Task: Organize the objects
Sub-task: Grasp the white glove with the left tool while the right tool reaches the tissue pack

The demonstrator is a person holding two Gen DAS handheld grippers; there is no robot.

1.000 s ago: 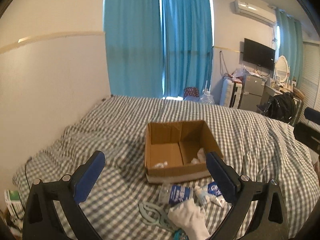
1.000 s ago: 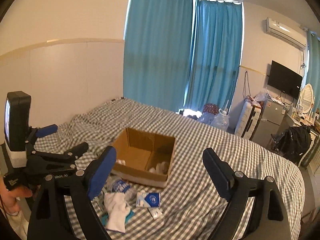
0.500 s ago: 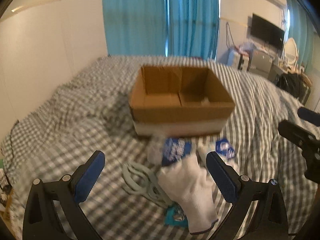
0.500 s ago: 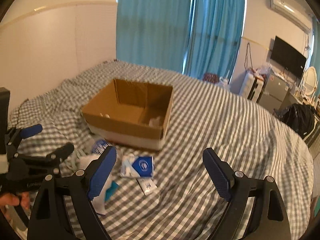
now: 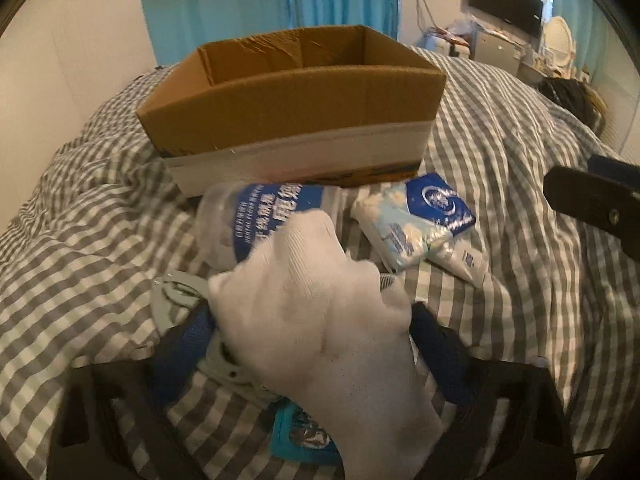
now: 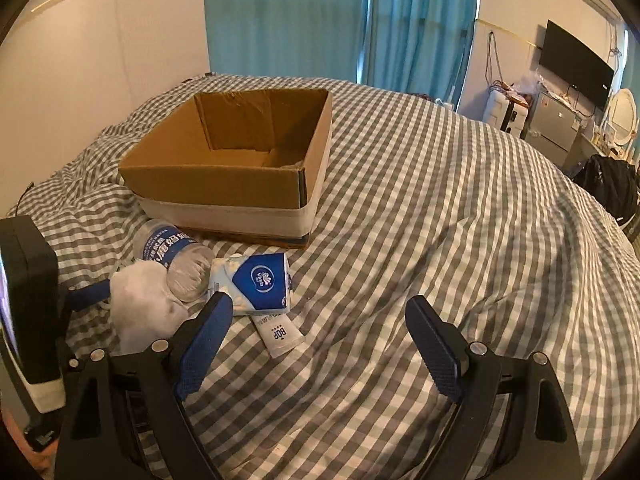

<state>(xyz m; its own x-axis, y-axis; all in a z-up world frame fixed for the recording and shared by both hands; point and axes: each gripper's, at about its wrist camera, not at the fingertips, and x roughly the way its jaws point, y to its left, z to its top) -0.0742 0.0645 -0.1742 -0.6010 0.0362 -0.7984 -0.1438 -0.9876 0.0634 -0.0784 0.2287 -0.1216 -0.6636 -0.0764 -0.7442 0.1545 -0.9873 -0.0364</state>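
Observation:
An open cardboard box (image 5: pixel 296 92) (image 6: pixel 240 176) sits on the checked bed. In front of it lie a clear jar with a blue label (image 5: pixel 264 216) (image 6: pixel 172 256), a blue tissue pack (image 5: pixel 420 220) (image 6: pixel 256 284), a white tube (image 5: pixel 464 260) (image 6: pixel 280 332), a grey hanger (image 5: pixel 176 300) and a white glove (image 5: pixel 328 332) (image 6: pixel 140 304). My left gripper (image 5: pixel 312 344) is open, its fingers on either side of the glove. My right gripper (image 6: pixel 320 340) is open and empty above the bed, right of the pile.
A teal packet (image 5: pixel 300 440) lies under the glove. The white wall (image 6: pixel 100 60) runs along the bed's left side. Blue curtains (image 6: pixel 340 20) hang behind the bed. A TV (image 6: pixel 576 64), fridge and black bag (image 6: pixel 612 188) stand at the right.
Both grippers moved forward and down toward the pile. The left gripper's fingers now straddle the white glove, which fills its view.

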